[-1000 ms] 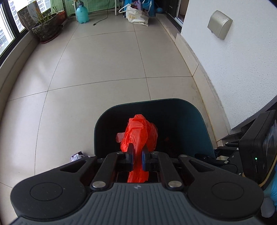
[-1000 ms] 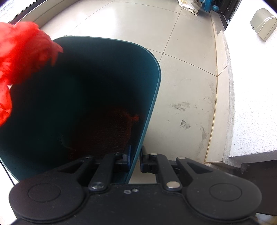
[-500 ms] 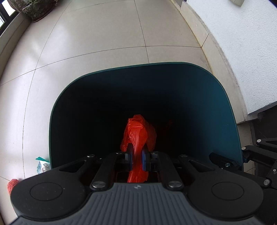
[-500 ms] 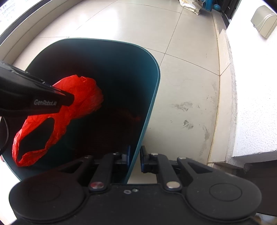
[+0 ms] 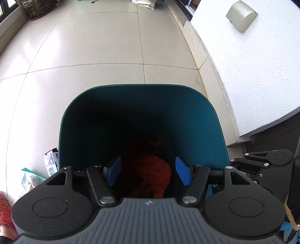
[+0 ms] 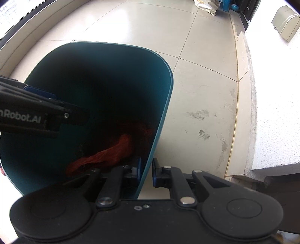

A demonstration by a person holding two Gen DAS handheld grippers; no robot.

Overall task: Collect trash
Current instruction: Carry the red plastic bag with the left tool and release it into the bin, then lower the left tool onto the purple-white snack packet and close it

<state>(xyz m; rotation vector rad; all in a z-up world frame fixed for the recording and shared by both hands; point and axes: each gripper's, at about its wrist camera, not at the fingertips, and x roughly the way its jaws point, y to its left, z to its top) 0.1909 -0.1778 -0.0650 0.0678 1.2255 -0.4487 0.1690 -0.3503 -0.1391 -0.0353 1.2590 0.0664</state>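
A teal trash bin [image 5: 196,112] stands on the tiled floor near the white wall. Above its mouth my left gripper [image 5: 148,171] has its jaws opening, blue pads wide apart with nothing pressed between them. A crumpled red plastic bag [image 5: 153,174] lies loose below, deep in the dark bin [image 6: 105,62]; the right wrist view shows the red bag [image 6: 112,153] stretched across the bin's bottom. My right gripper [image 6: 146,171] is shut on the bin's thin right wall, one pad inside and one outside. The left gripper's black body [image 6: 37,114] reaches in from the left.
Small wrappers [image 5: 50,162] and a teal-edged packet [image 5: 30,178] lie on the floor left of the bin. A red fuzzy thing [image 5: 4,212] sits at the lower left. A plant pot [image 5: 37,8] and a white bag [image 5: 144,3] stand far off. A white wall [image 5: 253,65] runs along the right.
The left gripper's jaws have opened and let the red bag go; the bag has dropped to the bin's bottom. The right gripper keeps its hold on the bin wall.
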